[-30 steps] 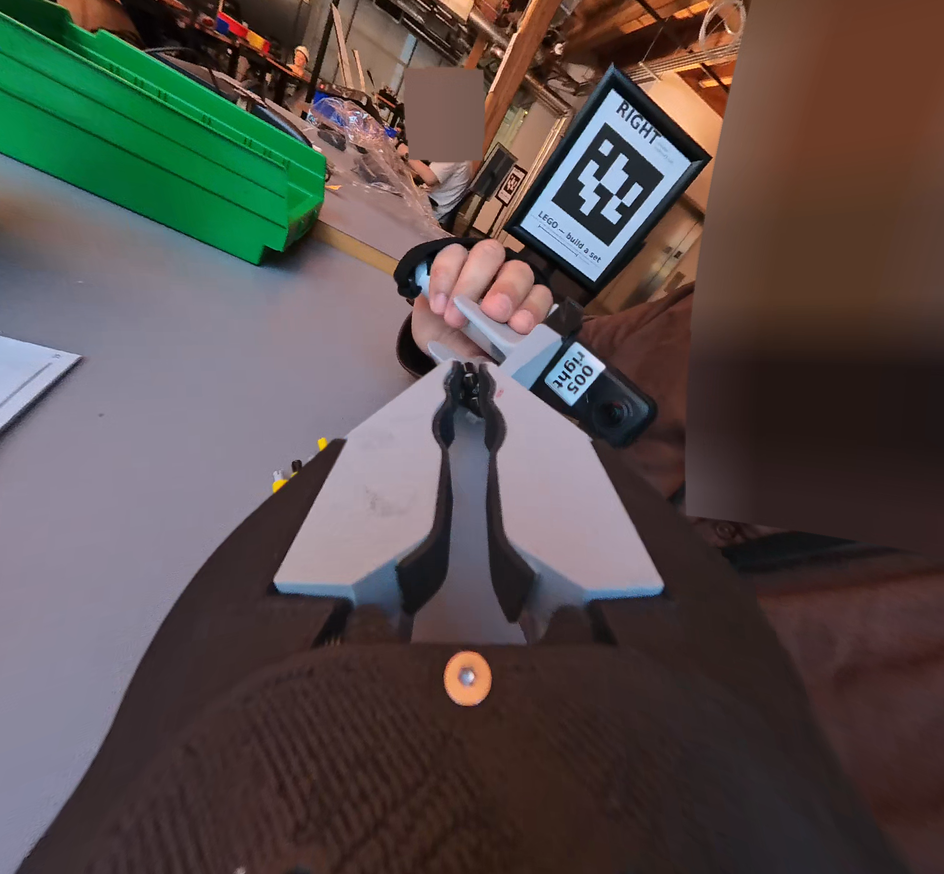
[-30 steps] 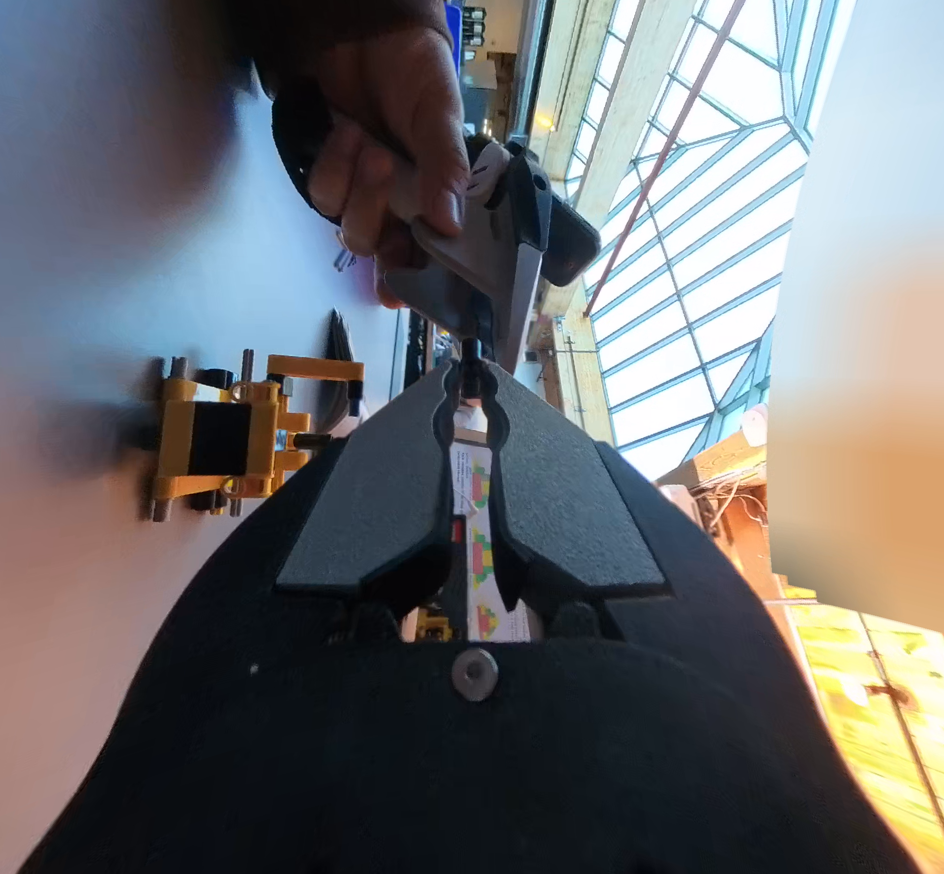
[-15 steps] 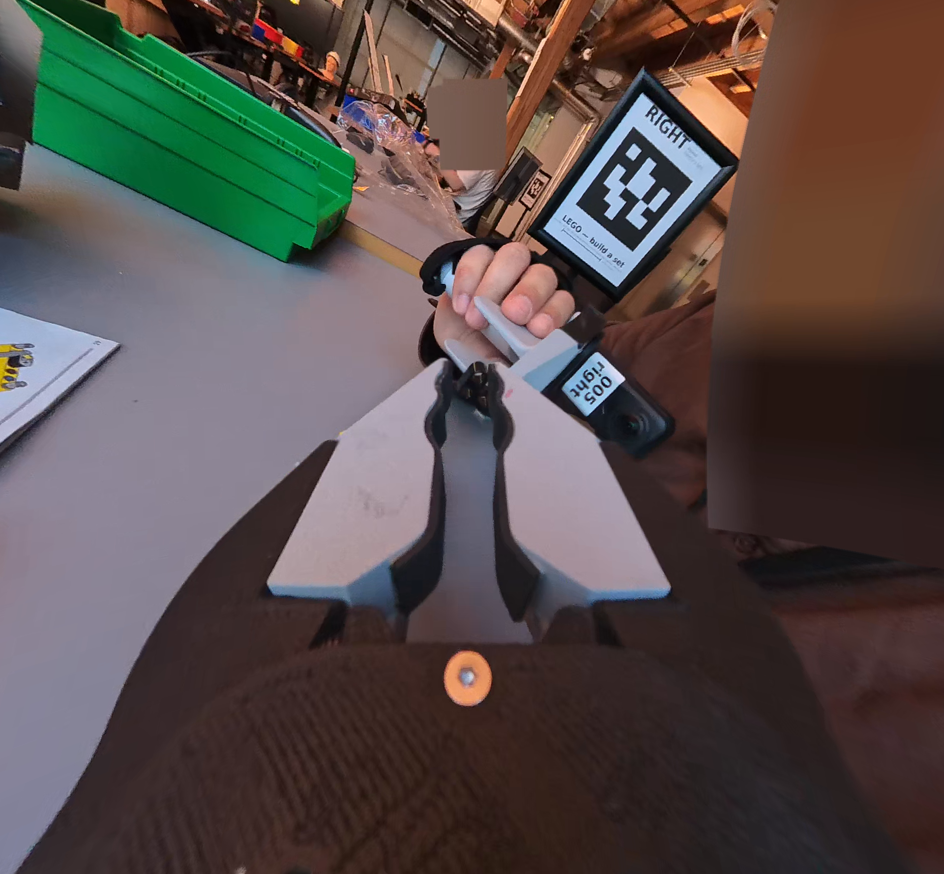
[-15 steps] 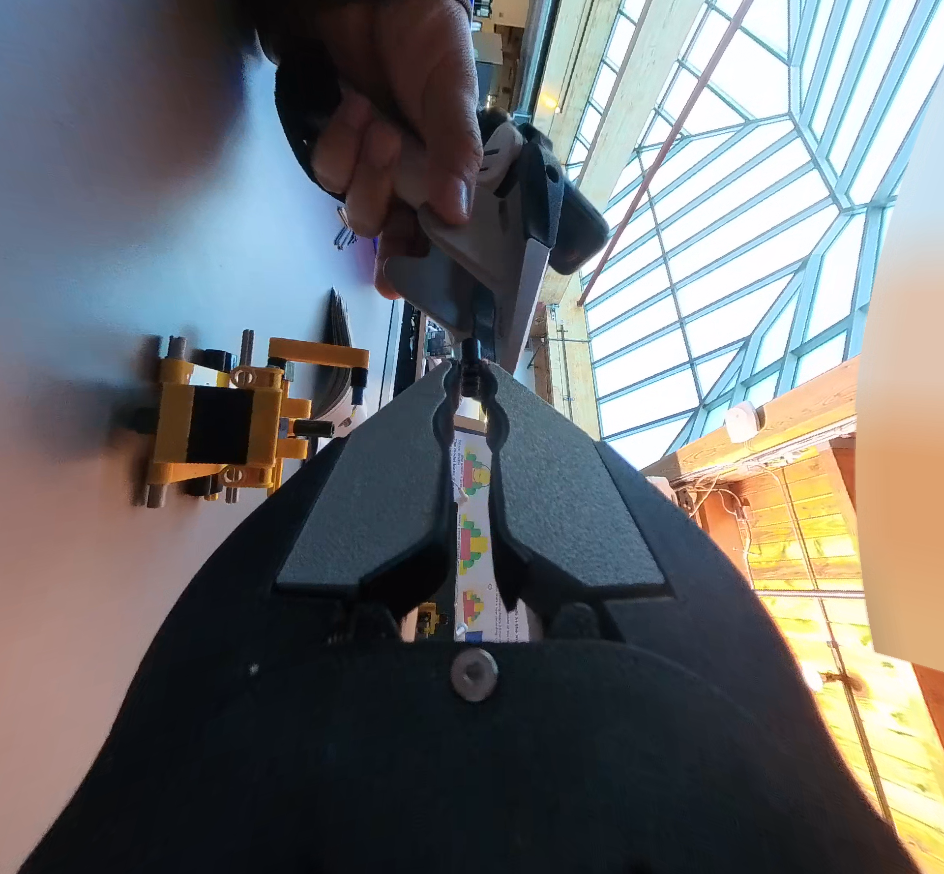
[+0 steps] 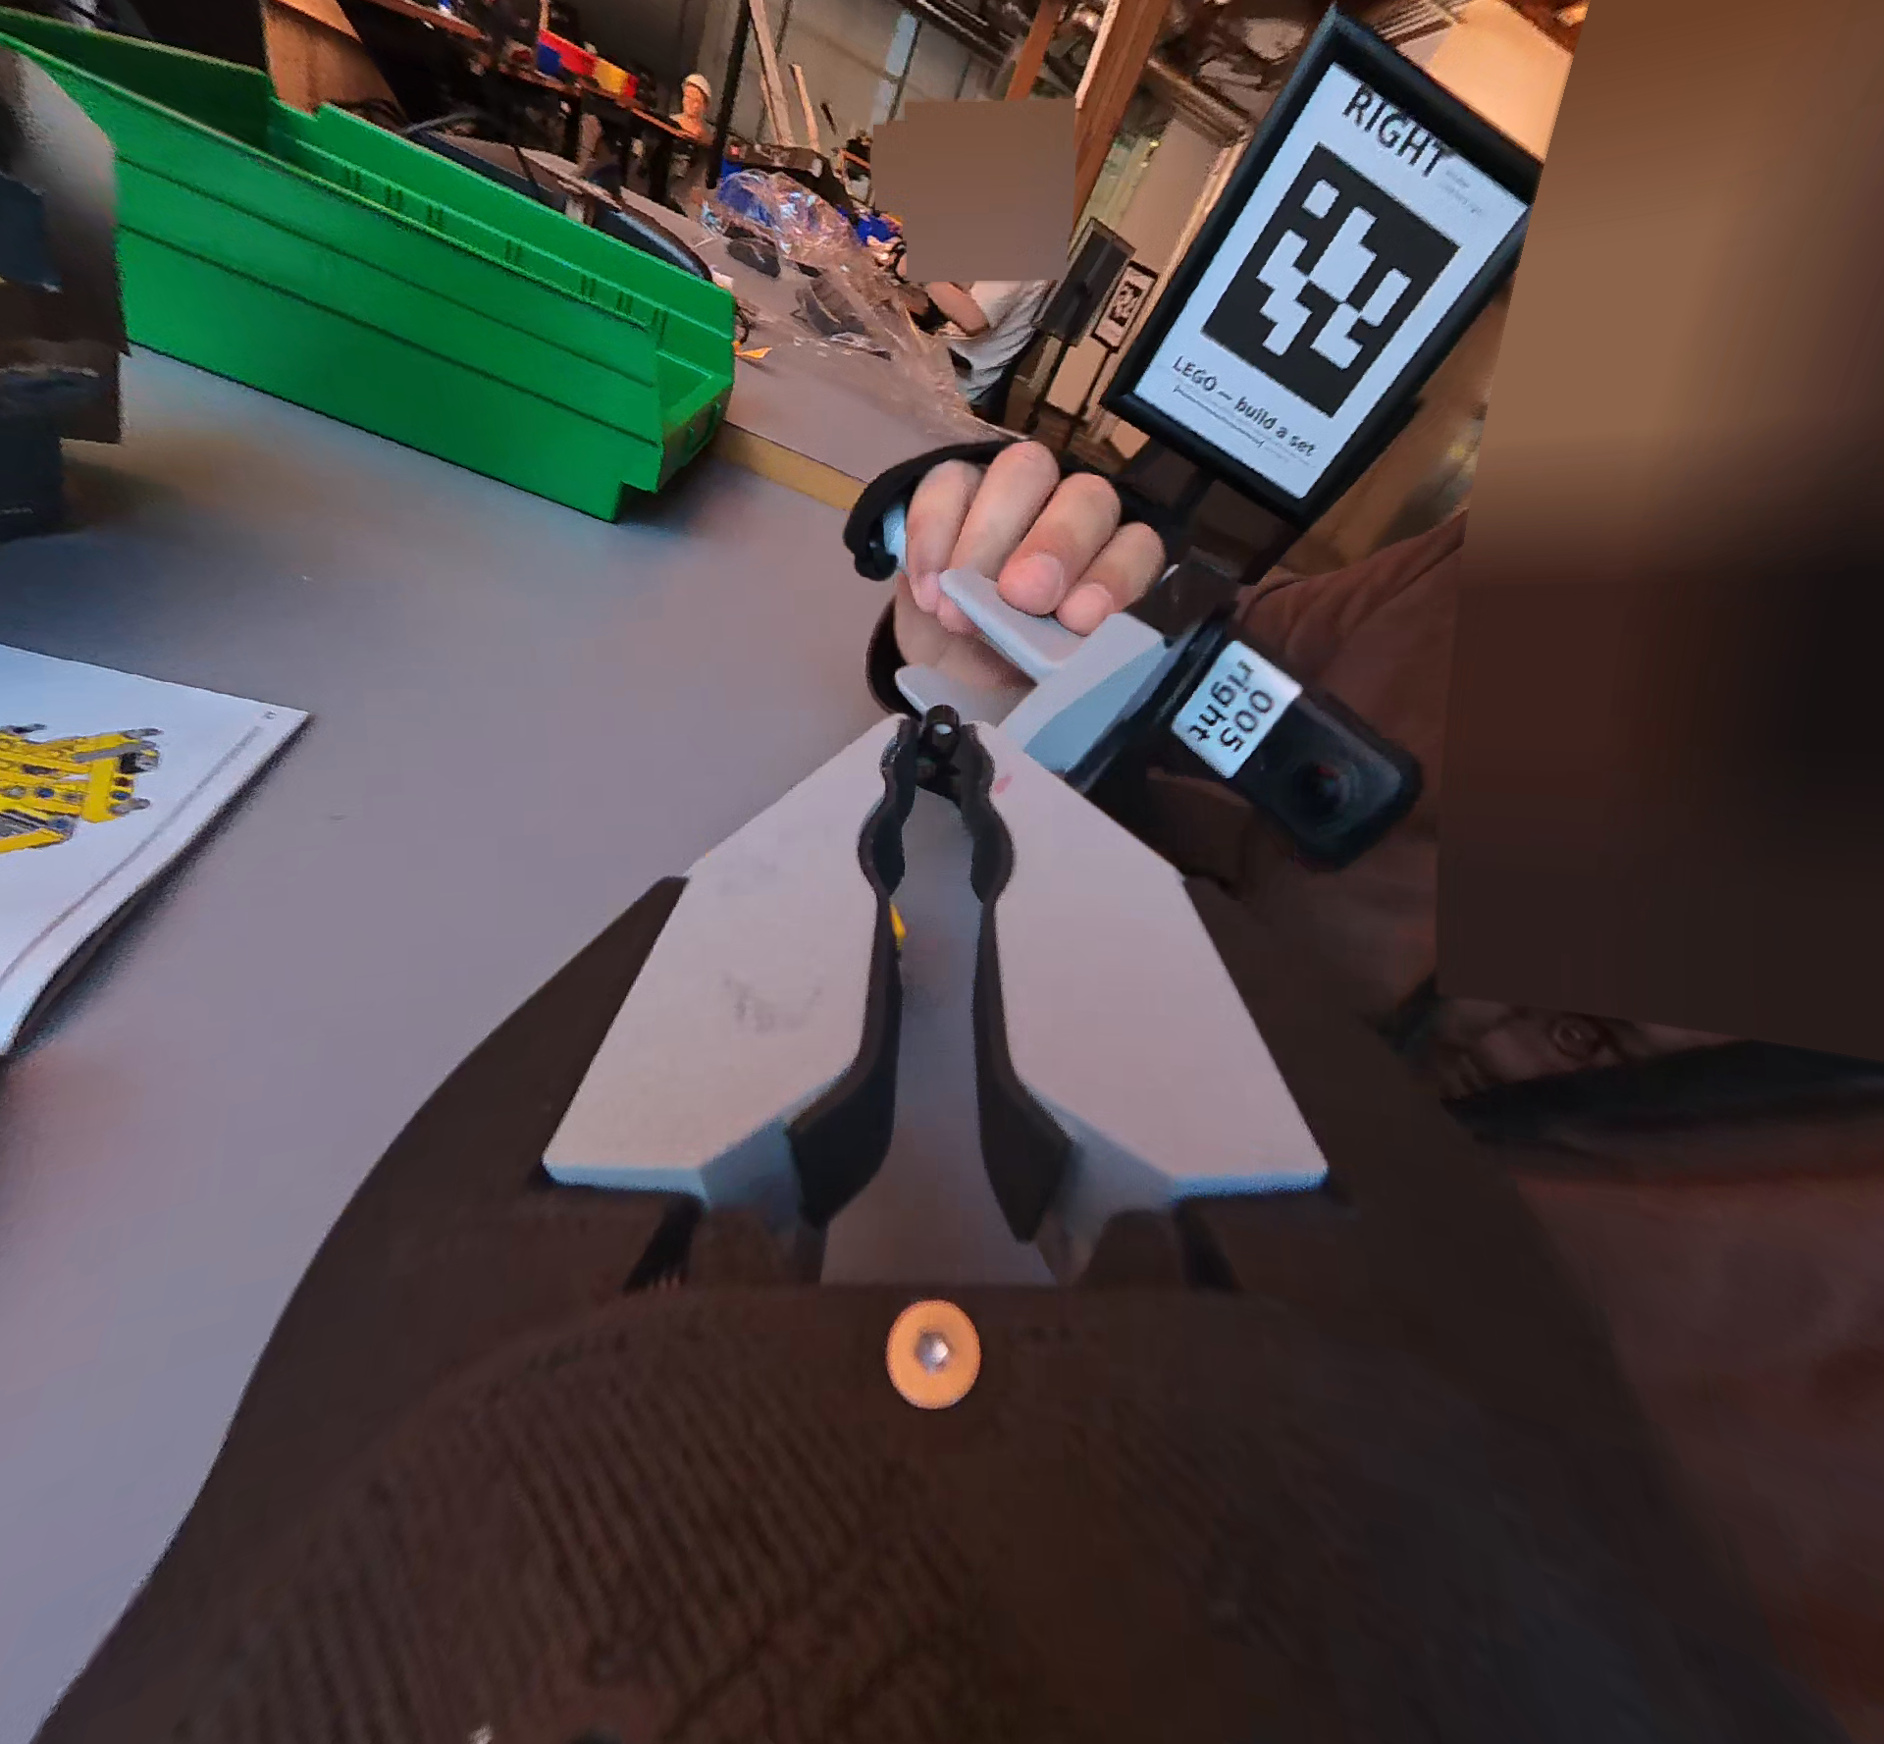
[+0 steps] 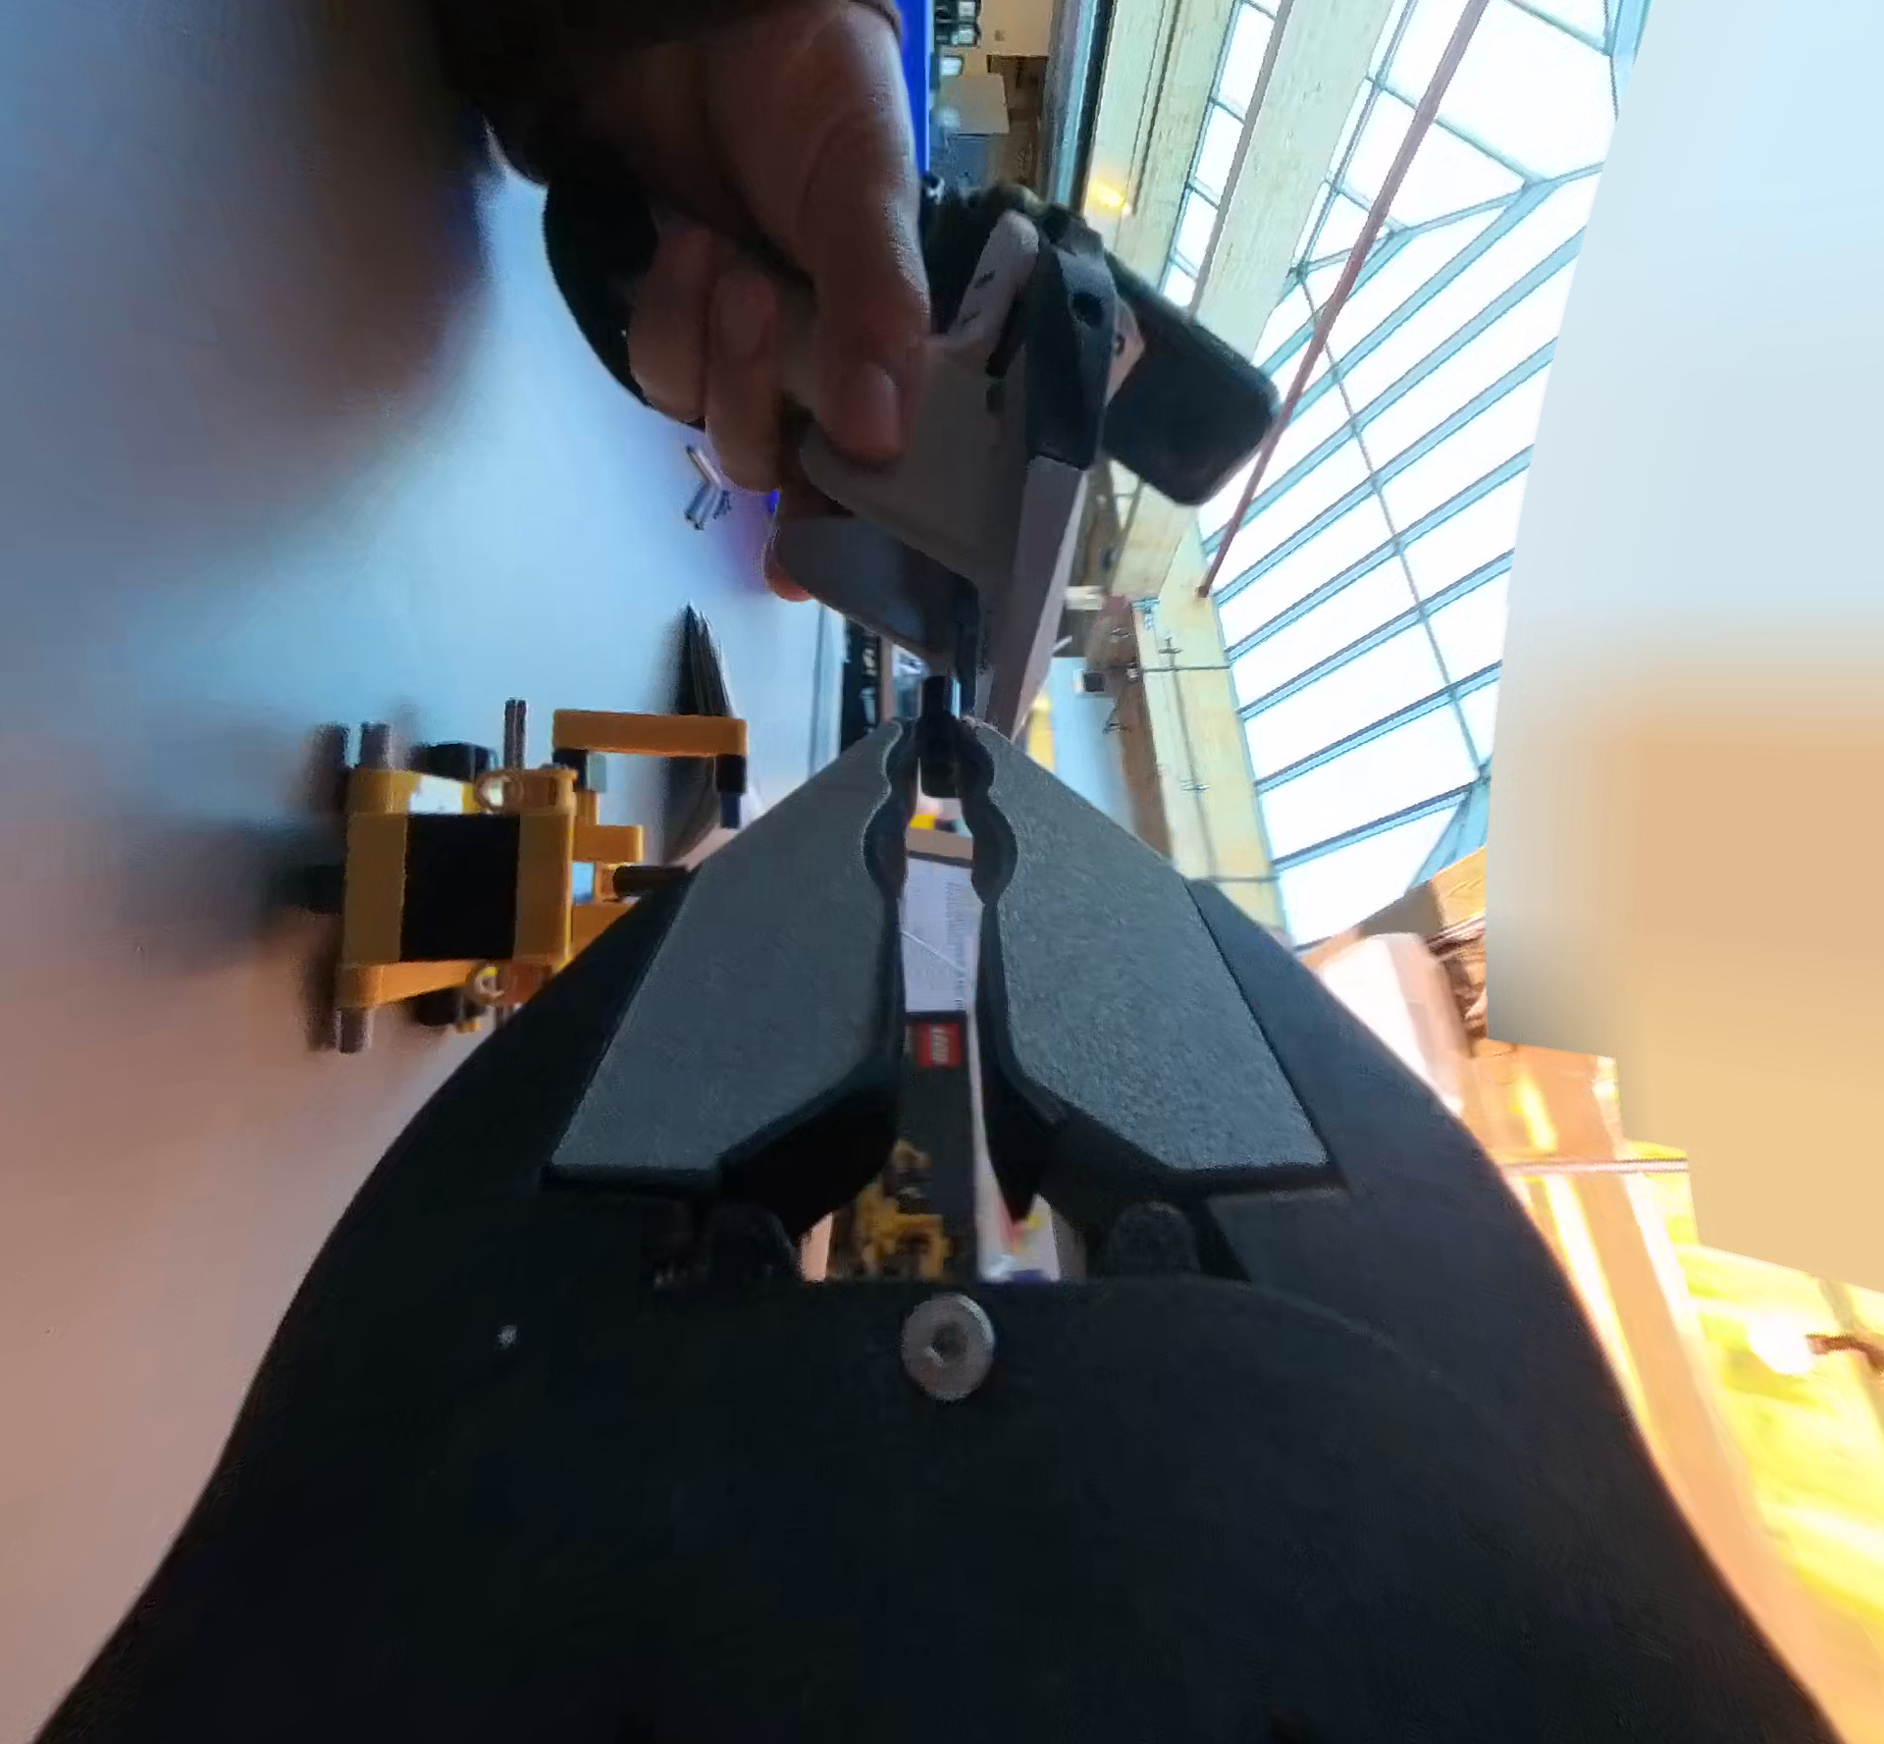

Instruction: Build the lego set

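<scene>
Both claws meet tip to tip above the table (image 5: 489, 675), left claw (image 5: 936, 762) and right claw (image 6: 940, 757) each pinched on a small black piece (image 5: 938, 726), apparently one shared pin. At nine o'clock in the right wrist view, the yellow-and-black lego model (image 6: 459, 879) sits on the table, grey pins protruding.

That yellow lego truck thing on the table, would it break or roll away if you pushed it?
The yellow lego build would probably slide rather than roll: no wheels show, only bare pins sticking out. Its thin yellow beam juts out on one side, so a shove there might pop it off. It likely feels light.
</scene>
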